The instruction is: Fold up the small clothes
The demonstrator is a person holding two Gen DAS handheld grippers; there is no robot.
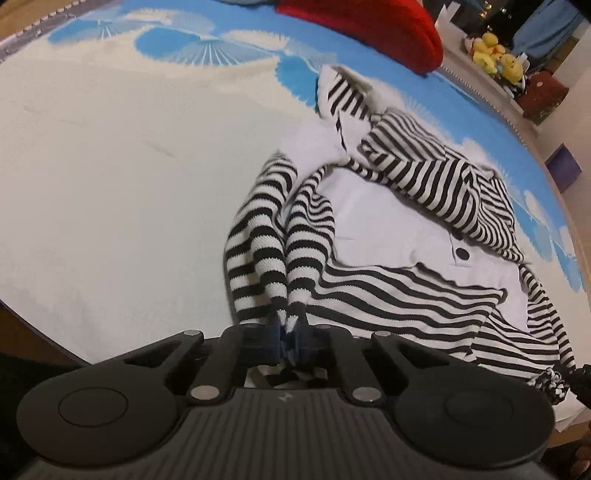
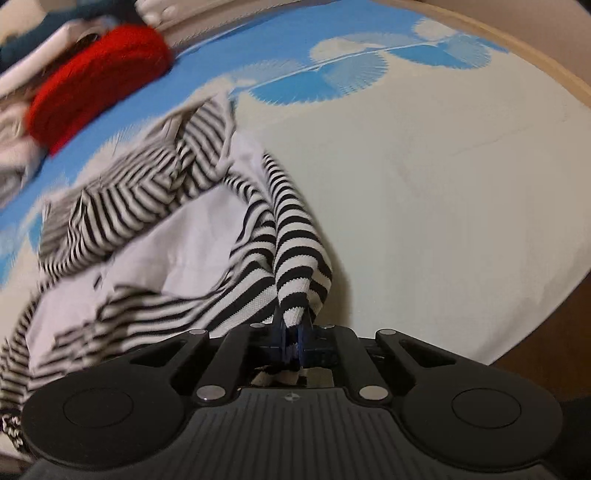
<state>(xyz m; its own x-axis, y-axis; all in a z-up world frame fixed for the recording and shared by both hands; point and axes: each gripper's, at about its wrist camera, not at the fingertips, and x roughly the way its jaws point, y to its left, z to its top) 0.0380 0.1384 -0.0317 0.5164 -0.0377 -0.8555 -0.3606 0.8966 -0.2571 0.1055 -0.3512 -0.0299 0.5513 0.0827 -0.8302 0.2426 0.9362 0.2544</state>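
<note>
Left wrist view: left gripper point(image 1: 287, 326) clamped the striped garment point(image 1: 399, 221), mid-frame on cloth point(image 1: 110, 184). Right gripper point(image 2: 293, 326) likewise pinched striped fabric. Red garment point(image 2: 99, 81) upper left. No legible writing.

Left wrist cam sitting low behind left gripper point(image 1: 287, 332), facing forward across cloth point(image 1: 110, 184), very near striped garment point(image 1: 406, 288). Right wrist cam looking likewise behind right gripper point(image 2: 293, 338). Both 2 views sharing garment, red item point(image 1: 369, 29).
</note>
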